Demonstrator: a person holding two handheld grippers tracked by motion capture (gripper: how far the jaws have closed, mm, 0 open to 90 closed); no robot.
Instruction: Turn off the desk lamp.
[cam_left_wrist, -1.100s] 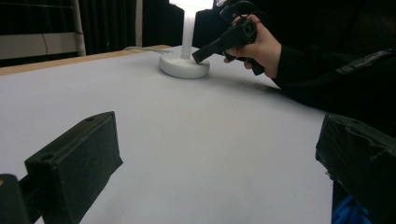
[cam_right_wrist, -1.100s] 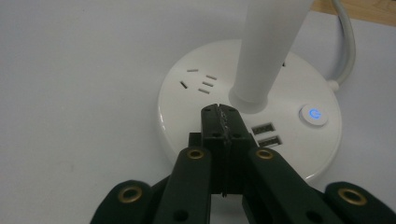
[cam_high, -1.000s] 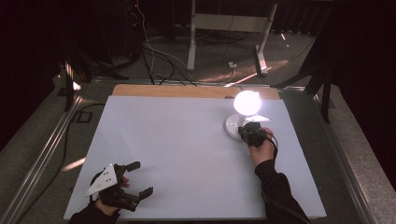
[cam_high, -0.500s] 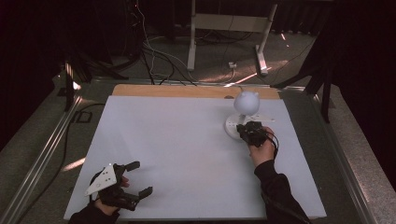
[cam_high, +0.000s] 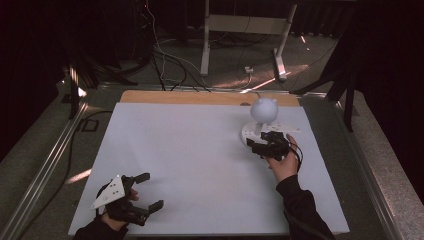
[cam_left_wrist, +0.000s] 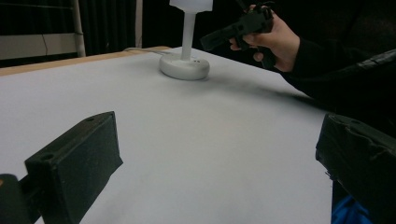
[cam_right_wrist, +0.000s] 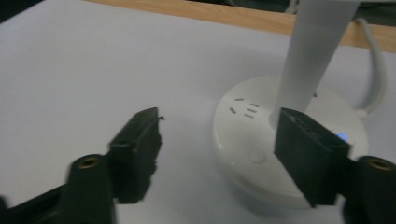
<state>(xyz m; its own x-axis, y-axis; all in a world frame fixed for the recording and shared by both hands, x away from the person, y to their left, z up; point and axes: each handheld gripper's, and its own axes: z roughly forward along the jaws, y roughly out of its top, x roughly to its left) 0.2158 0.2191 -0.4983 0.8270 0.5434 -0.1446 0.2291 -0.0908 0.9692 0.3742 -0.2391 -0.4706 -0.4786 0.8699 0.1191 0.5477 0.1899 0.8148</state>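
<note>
While the left hand-held gripper (cam_high: 142, 192) idles open, the right hand-held gripper (cam_right_wrist: 219, 154), jaws spread, faces the lamp base (cam_right_wrist: 261, 140) at one o'clock.

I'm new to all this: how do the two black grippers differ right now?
The right gripper hovers at the white lamp base, far across the table; the left gripper sits near the table's front edge, away from the lamp. The left carries a grey three-cornered plate. Both are black, open and hold nothing.
</note>
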